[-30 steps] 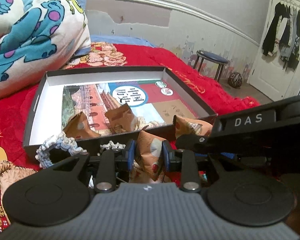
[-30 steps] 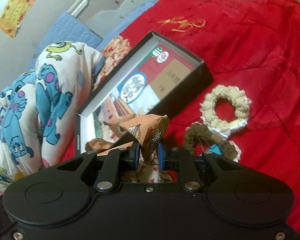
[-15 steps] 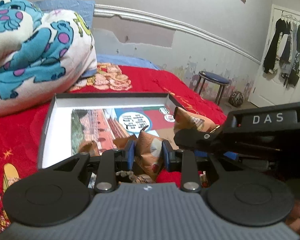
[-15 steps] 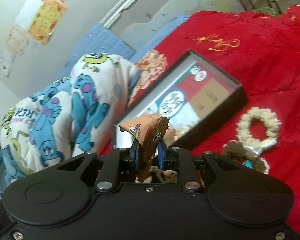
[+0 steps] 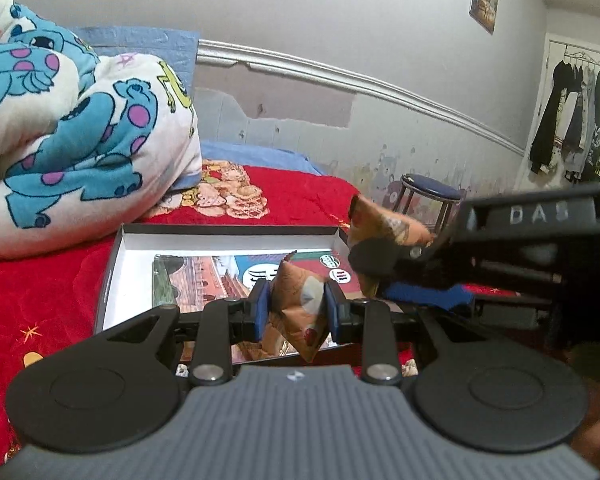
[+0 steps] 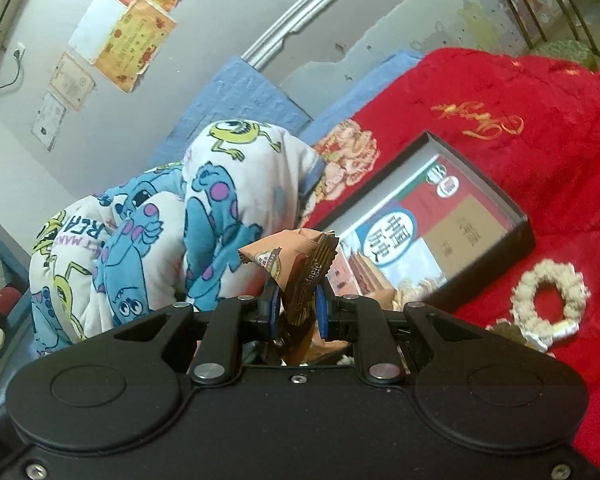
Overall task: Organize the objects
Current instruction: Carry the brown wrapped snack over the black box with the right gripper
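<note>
My left gripper (image 5: 296,307) is shut on an orange-brown snack packet (image 5: 300,312), held in the air above the near edge of the black box (image 5: 112,264). The box lies on the red bedspread and has a printed sheet on its floor. My right gripper (image 6: 297,309) is shut on a second brown and orange snack packet (image 6: 300,268), also lifted, to the left of the box (image 6: 500,204) in its view. In the left wrist view the right gripper (image 5: 384,260) reaches in from the right, its packet (image 5: 384,220) over the box's right corner.
A rolled cartoon-print blanket (image 5: 68,140) lies left of the box on the red bedspread (image 6: 520,92). A cream crocheted ring (image 6: 548,300) and a darker one rest on the bed right of the box. A stool (image 5: 432,196) stands by the far wall.
Both grippers have risen with their packets still gripped and tilted more level. The packets inside the box and the crocheted rings near the front have dropped behind the gripper bodies.
</note>
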Action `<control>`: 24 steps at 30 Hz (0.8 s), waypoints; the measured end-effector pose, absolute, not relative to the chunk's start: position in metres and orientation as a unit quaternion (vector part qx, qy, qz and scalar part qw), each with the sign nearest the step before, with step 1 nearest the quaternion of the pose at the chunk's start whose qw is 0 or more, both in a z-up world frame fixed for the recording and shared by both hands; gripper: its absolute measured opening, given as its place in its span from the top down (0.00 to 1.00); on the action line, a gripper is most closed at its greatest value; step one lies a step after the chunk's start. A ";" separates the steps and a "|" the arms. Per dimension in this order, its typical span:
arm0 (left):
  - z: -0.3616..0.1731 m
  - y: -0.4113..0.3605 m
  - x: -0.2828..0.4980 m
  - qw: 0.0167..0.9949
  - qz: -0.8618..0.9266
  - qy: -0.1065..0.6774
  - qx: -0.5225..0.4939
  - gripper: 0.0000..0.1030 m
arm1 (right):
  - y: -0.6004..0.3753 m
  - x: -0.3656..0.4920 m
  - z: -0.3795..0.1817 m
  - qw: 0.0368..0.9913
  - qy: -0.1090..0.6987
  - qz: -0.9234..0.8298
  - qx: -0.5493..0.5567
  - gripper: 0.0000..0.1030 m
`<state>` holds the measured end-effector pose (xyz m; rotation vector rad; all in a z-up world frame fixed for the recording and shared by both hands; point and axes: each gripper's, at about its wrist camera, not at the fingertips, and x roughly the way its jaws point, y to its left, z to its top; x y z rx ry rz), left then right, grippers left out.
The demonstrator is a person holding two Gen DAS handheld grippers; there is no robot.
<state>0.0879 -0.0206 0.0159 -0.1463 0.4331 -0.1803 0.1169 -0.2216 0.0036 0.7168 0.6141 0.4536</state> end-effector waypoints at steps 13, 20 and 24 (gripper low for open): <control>0.024 -0.017 0.085 0.972 -0.075 0.204 -0.085 0.68 | -0.233 0.129 0.038 0.879 0.263 0.230 0.323 0.82; 0.027 -0.014 0.089 0.975 -0.064 0.197 -0.087 0.68 | -0.257 0.150 0.042 0.884 0.261 0.211 0.325 0.82; 0.032 -0.014 0.100 0.975 -0.056 0.196 -0.088 0.68 | -0.273 0.171 0.045 0.890 0.255 0.204 0.318 0.83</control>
